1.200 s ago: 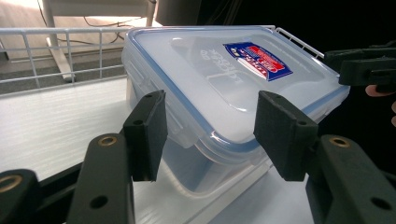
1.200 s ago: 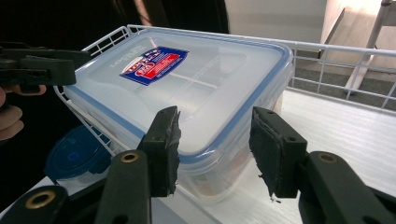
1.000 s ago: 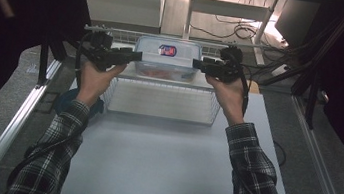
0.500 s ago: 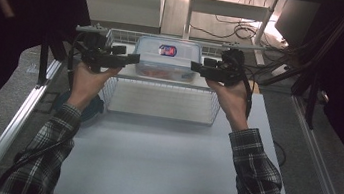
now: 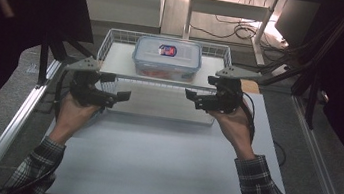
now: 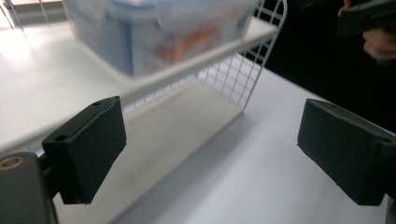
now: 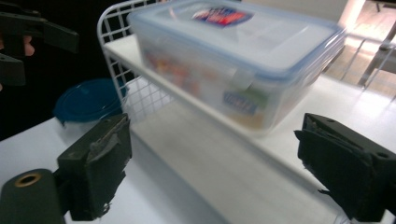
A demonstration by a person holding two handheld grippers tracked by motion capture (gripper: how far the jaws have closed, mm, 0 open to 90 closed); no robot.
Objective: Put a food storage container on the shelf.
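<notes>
While both grippers, left [image 5: 122, 95] and right [image 5: 191, 97], gape empty, the clear blue-rimmed lidded box [image 5: 167, 57] sits on the wire shelf [image 5: 114, 59].

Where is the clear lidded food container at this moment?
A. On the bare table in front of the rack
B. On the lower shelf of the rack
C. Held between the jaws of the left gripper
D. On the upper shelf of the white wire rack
D: the container rests on the top shelf of the wire rack, while both grippers are open and apart from it.
</notes>
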